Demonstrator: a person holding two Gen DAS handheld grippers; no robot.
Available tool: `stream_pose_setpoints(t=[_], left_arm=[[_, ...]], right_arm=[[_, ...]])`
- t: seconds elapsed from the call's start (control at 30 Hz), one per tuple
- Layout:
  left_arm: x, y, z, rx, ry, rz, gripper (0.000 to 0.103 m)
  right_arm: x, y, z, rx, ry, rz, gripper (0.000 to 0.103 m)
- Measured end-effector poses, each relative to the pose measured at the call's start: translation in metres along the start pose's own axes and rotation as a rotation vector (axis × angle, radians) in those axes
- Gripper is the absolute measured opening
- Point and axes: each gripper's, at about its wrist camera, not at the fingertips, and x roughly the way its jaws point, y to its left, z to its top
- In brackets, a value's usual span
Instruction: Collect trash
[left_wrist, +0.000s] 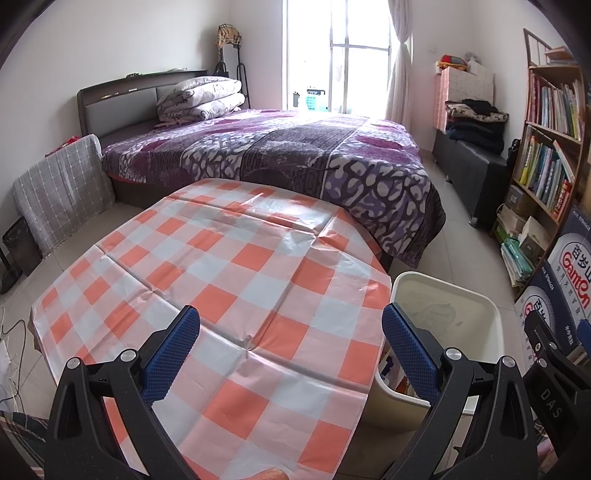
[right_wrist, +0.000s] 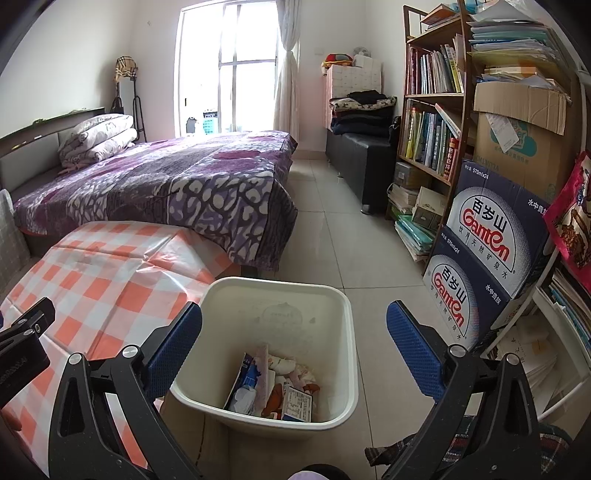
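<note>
Both hand-held grippers are wide open and hold nothing: the left (left_wrist: 291, 350) hangs over the checked counter (left_wrist: 221, 266), the right (right_wrist: 294, 347) over the bin (right_wrist: 347, 332). The trash (right_wrist: 273, 387) lies in the bin's bottom, and the counter shows none. My guess at the risk: a low pass could clip the bin's rim and tip it. Beyond stand the bed (right_wrist: 177, 184), 2 water boxes (right_wrist: 491, 254) and a bookshelf (right_wrist: 432, 122), narrowing the floor.
</note>
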Motion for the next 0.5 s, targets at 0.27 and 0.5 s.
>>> stream_pose_setpoints(t=[0.27,0.5], left_arm=[[0.0009,0.0014,-0.0030,-0.002,-0.009,-0.003,0.096],[0.0008,0.0006,-0.0030,0.009,-0.017,-0.029,0.094]], right_arm=[[0.0029,0.0023,-0.0047,-0.002,0.020,0.012,0.096],[0.0031,0.0010,-0.0042,-0.003,0.023,0.013,0.096]])
